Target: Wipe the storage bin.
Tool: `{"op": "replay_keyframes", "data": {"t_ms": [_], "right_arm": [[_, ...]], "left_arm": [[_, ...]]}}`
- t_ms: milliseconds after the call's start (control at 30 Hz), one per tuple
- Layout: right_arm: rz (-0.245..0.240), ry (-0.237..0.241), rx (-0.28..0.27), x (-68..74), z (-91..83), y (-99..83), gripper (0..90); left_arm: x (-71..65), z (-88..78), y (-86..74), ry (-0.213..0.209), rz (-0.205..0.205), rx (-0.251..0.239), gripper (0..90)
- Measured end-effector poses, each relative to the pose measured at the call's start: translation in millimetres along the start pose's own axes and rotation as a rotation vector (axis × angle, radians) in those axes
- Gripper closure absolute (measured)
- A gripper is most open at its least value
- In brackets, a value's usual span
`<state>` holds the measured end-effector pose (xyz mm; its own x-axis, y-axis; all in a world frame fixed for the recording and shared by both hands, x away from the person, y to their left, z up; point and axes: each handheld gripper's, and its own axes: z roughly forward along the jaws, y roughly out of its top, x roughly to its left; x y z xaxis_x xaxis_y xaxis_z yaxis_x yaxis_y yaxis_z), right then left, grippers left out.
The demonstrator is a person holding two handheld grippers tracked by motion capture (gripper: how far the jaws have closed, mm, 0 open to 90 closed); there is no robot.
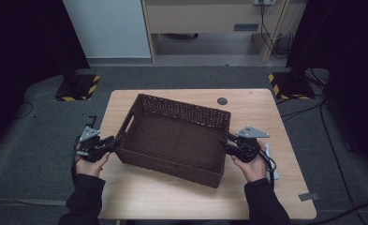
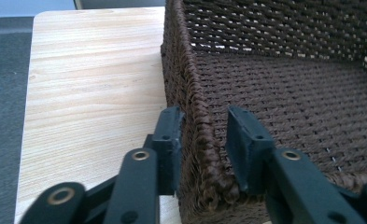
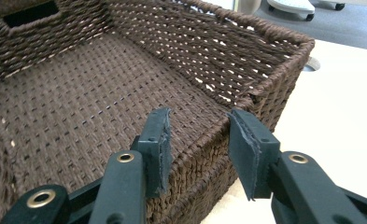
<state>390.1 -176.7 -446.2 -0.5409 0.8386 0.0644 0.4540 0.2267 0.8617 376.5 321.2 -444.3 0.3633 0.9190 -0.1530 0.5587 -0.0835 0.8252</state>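
Observation:
A dark brown woven basket [image 1: 181, 108], empty, lies slightly turned on the wooden table [image 1: 252, 105]. My left gripper [image 1: 114, 142] is at the basket's near left corner. In the left gripper view its jaws [image 2: 204, 114] straddle the corner rim [image 2: 172, 56]. The outer pad lies close against the wall, and a gap shows at the inner pad [image 2: 242, 140], so the gripper is open. My right gripper [image 1: 224, 143] is at the basket's right end wall. In the right gripper view its jaws [image 3: 199, 116] stand open on either side of that wall [image 3: 209, 42], one inside and one outside.
A dark round grommet [image 1: 222, 101] sits in the table behind the basket. A small white object [image 1: 275, 171] lies by the right hand, and a grey tab [image 1: 309, 197] lies near the table's front right corner. Two striped stand bases [image 1: 76, 89] rest on the floor beyond.

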Motion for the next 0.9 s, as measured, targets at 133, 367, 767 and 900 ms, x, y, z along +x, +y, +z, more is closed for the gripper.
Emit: {"op": "replay_keyframes", "data": {"t_ms": [133,367,767,900], "right_arm": [[-0.013,0.012,0.021,4.9,-7.3,-0.6,57.7],[-0.032,-0.016,-0.007,-1.3,-6.9,7.8,53.7],[0.003,0.004,0.014,-3.9,-3.3,2.2,59.4],[-0.002,0.009,0.022,0.9,-11.2,-1.0,58.7]], "left_arm": [[-0.8,1.9,2.1,0.004,0.004,0.007,74.2],[0.8,10.7,5.0,0.025,0.011,0.02,76.8],[-3.6,-5.2,3.4,0.036,0.043,-0.023,61.5],[-4.5,-4.2,2.8,0.034,0.033,-0.032,63.2]]}}
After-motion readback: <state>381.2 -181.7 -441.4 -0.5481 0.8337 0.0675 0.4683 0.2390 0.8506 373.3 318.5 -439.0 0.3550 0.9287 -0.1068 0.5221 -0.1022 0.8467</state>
